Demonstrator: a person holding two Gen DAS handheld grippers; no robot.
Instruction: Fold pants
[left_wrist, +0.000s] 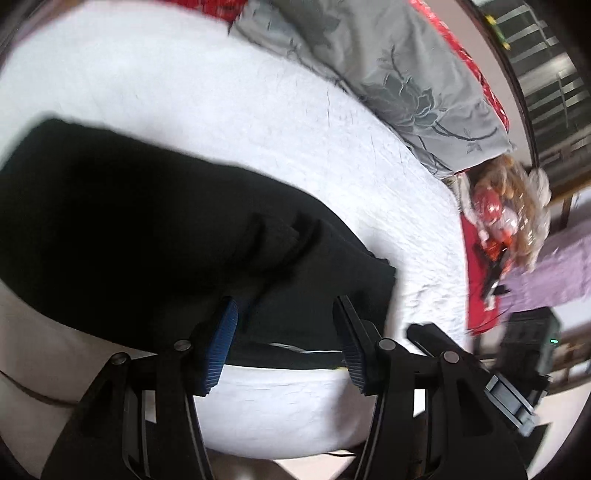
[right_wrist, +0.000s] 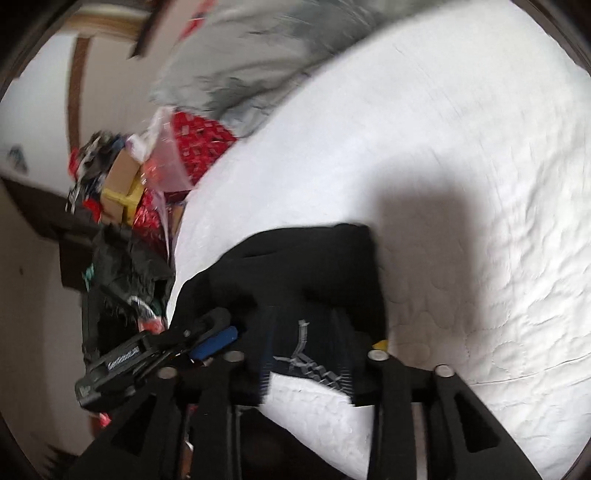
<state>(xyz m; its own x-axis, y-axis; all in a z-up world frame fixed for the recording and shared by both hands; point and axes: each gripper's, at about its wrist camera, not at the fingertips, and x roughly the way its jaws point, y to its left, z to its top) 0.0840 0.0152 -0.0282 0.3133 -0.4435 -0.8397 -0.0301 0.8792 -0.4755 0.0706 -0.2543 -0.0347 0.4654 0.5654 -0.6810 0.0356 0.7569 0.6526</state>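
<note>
My left gripper (left_wrist: 286, 332) hovers with jaws apart over the black pants (left_wrist: 147, 229) on the white bedspread (left_wrist: 258, 129). My right gripper (right_wrist: 306, 354) also has its jaws spread, with dark cloth between them; blur hides any grip.

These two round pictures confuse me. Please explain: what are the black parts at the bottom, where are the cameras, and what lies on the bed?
Each picture comes from a fisheye camera on a hand-held gripper, so no robot arm is here. The black parts are its two fingers. The left wrist view shows the left gripper, open, at the edge of black pants lying on a white quilted bed. The right gripper is also open at the pants, near a grey logo. Neither grips cloth yet. A grey floral pillow lies behind.
</note>
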